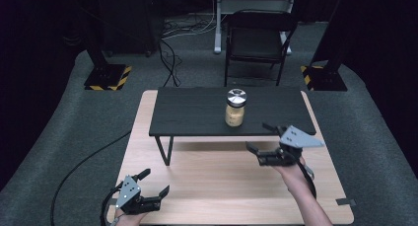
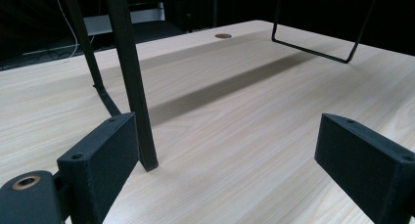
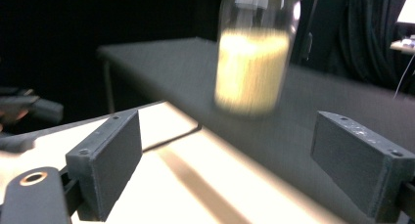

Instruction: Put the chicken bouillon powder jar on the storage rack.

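A glass jar [image 1: 235,108] with a silver lid and pale yellow contents stands upright on a low black shelf [image 1: 197,112] set on the wooden table [image 1: 212,181]. My right gripper [image 1: 261,137] is held open in the air just right of and in front of the jar, jaws wide apart and pointing at it. In the right gripper view the jar [image 3: 252,62] appears blurred ahead, between and beyond the open right gripper [image 3: 244,160]. My left gripper [image 1: 155,182] rests open low at the table's near left corner. The left gripper [image 2: 235,170] has nothing between its jaws.
The shelf's thin black legs [image 2: 132,77] rise close ahead of the left gripper. A black folding chair [image 1: 259,41] stands behind the table on grey carpet. Cables [image 1: 170,58] lie on the floor, and stand bases with yellow-black tape [image 1: 106,78] sit at both sides.
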The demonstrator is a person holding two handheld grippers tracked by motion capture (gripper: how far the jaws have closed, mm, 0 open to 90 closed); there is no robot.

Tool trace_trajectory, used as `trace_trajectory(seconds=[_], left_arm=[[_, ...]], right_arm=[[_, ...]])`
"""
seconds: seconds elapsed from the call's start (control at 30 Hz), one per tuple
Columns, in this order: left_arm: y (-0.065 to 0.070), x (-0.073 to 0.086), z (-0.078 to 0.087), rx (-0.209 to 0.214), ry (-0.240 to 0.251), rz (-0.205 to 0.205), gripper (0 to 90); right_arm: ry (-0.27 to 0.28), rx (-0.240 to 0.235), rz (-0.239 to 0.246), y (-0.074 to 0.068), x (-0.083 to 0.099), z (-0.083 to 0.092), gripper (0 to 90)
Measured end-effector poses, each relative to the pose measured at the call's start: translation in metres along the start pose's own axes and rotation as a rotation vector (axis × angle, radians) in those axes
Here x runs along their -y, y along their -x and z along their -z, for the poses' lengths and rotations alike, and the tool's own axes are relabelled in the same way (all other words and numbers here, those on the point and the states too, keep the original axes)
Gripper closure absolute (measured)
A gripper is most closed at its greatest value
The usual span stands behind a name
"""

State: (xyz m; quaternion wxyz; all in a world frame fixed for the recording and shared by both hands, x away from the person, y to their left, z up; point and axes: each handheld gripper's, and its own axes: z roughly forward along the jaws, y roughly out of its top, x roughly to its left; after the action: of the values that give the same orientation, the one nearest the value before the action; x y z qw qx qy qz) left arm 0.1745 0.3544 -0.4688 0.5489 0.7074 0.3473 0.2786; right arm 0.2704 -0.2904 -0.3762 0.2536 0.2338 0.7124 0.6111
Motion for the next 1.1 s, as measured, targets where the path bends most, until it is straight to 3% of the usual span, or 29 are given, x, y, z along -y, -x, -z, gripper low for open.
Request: trace_trajectory(seconds=[0.03,0.07,0.17,0.2,0.3,0.37,0.43,0.5,0.57,0.7,0.73,1.1], left_arm=[[0.000,0.000,-0.001,0.001,-0.002,-0.001,9.0],[0.000,0.000,-0.001,0.001,-0.002,-0.001,9.0],[0.001,-0.001,-0.001,0.001,-0.005,-0.003,9.0],[0.001,-0.001,-0.001,0.001,-0.005,-0.003,9.0],[0.001,-0.001,-0.002,0.002,-0.006,-0.004,9.0],[0.001,-0.001,-0.002,0.002,-0.007,-0.005,9.1],[0.001,-0.001,-0.003,0.002,-0.010,-0.006,9.1],[0.001,-0.001,-0.003,0.002,-0.010,-0.006,9.1],[0.001,-0.002,-0.003,0.002,-0.009,-0.006,9.1],[0.002,-0.002,-0.003,0.003,-0.009,-0.009,9.1],[0.002,-0.002,-0.003,0.002,-0.008,-0.007,9.1],[0.002,-0.001,-0.001,-0.004,-0.011,-0.003,9.1]], right_arm=[[0.001,0.007,-0.015,-0.005,0.021,0.018,10.5],[0.001,0.007,-0.015,-0.005,0.021,0.018,10.5],[-0.029,0.021,-0.035,-0.014,0.058,0.048,9.5],[-0.029,0.021,-0.035,-0.014,0.058,0.048,9.5],[-0.101,0.042,-0.045,-0.017,0.086,0.068,8.9],[-0.107,0.048,-0.055,-0.017,0.093,0.072,8.8],[-0.116,0.096,-0.062,-0.023,0.113,0.081,8.6],[-0.121,0.108,-0.067,-0.025,0.118,0.083,8.7],[-0.168,0.117,-0.042,-0.024,0.116,0.084,8.4],[-0.155,0.135,-0.046,-0.024,0.118,0.088,8.4],[-0.165,0.141,-0.024,-0.026,0.116,0.088,8.5],[-0.187,0.137,-0.027,-0.022,0.116,0.085,8.7]])
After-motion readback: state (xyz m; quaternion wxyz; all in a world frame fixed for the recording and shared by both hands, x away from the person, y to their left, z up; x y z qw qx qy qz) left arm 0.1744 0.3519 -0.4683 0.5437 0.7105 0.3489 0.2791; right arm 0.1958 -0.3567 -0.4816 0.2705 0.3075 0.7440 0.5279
